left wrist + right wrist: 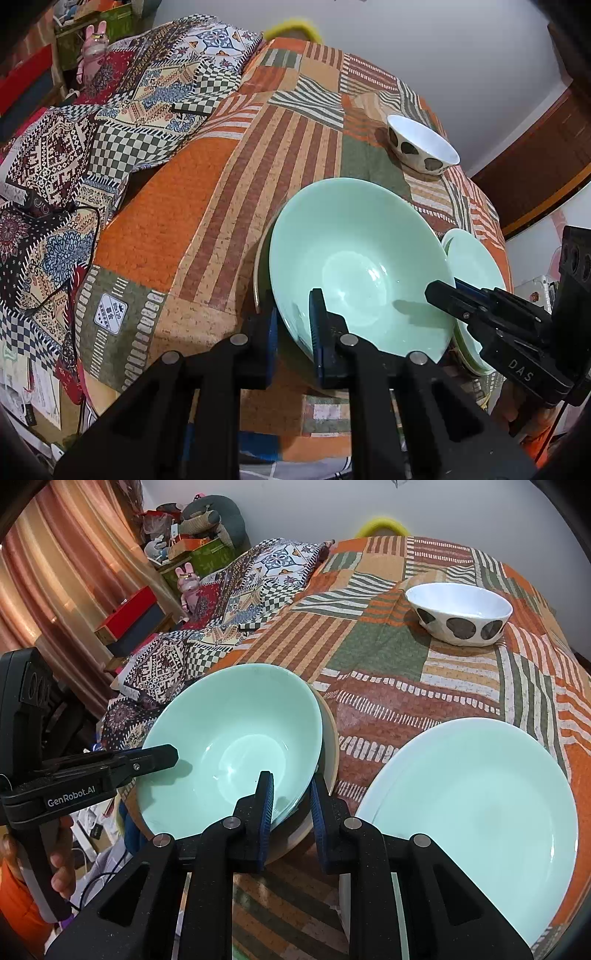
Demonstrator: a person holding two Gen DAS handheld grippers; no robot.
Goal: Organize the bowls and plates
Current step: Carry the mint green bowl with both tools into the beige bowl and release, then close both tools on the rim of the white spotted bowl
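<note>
Two-handed placing of a green bowl (364,266) into a beige bowl (328,731) beneath it, on a worktop (236,173) under a patchwork cloth. The left gripper (293,332) pinches the green bowl's rim at about 7 o'clock in the left view, one finger (321,332) inside the wall and one outside; the right gripper (291,805) clamps the rim at about 5 o'clock in the right view, likewise straddling it. The bowl sits tilted within the beige one. A good finish likely calls for both sides lowering evenly until the rims run parallel, then releasing one side at a time. Both grippers reach in low from the near edge, converging on the bowl. A stack of green plates (476,812) lies just beside it at 3 o'clock; a spotted bowl (460,614) stands well apart at 1 o'clock.
</note>
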